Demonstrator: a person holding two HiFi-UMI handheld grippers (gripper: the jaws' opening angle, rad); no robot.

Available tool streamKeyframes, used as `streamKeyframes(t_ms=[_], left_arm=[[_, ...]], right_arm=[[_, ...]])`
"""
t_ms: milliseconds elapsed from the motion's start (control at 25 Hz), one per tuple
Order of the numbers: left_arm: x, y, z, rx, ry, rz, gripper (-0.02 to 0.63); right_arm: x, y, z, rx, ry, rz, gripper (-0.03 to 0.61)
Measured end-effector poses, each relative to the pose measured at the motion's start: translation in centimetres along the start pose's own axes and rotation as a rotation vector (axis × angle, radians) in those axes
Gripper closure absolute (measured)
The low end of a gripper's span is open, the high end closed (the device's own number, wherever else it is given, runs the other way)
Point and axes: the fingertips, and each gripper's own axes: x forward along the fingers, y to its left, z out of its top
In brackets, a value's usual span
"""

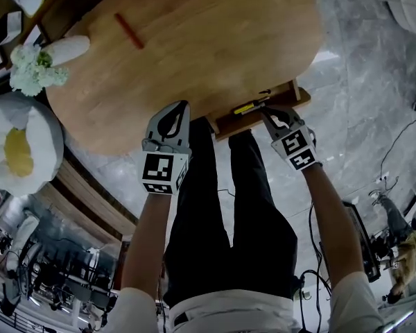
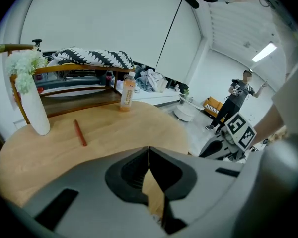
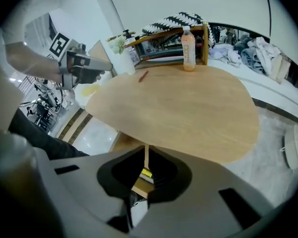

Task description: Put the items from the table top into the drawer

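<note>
A thin red pen [image 1: 129, 30] lies on the oval wooden table [image 1: 215, 40], far from both grippers; it also shows as the red pen [image 2: 80, 132] and the red pen [image 3: 143, 76]. An open wooden drawer [image 1: 225, 125] juts out under the table's near edge with a yellow-handled tool [image 1: 248, 107] inside. My right gripper [image 1: 265, 111] hangs just above that drawer; the right gripper [image 3: 146, 150] has its jaws together, nothing between them, and the yellow tool [image 3: 145, 173] lies below. My left gripper [image 1: 182, 106] is at the table's edge left of the drawer; the left gripper [image 2: 149, 150] is shut and empty.
A white vase with pale flowers [image 1: 45, 57] stands at the table's left end, and an orange drink bottle [image 2: 127, 94] at its far side by a wooden shelf. A person [image 2: 238, 95] stands across the room. A white and yellow cushion [image 1: 17, 148] lies left of the table.
</note>
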Motion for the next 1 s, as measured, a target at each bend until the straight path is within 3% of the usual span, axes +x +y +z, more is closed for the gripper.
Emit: streamKeyframes(t_ms=[360, 600, 760, 840, 1000], left_arm=[[0.9, 4.6, 0.3, -0.045, 0.037, 0.047, 0.591], [2.4, 8.9, 0.3, -0.048, 0.075, 0.108, 0.591], [3.9, 11.5, -0.2, -0.116, 0.098, 0.154, 0.583], [4.8, 13.8, -0.6, -0.158, 0.113, 0.181, 0.516], [6.1, 18.2, -0.9, -0.185, 0.147, 0.237, 0.5]], right_arm=[[-1.4, 0.7, 1.8, 0.148, -0.1, 0.006, 0.555], [-2.0, 2.0, 4.5, 0.325, -0.203, 0.077, 0.557], [-2.0, 3.2, 5.6, 0.332, -0.238, 0.106, 0.557], [-1.3, 3.7, 6.7, 0.341, -0.246, 0.118, 0.557], [0.2, 4.7, 9.3, 0.367, -0.272, 0.133, 0.557]])
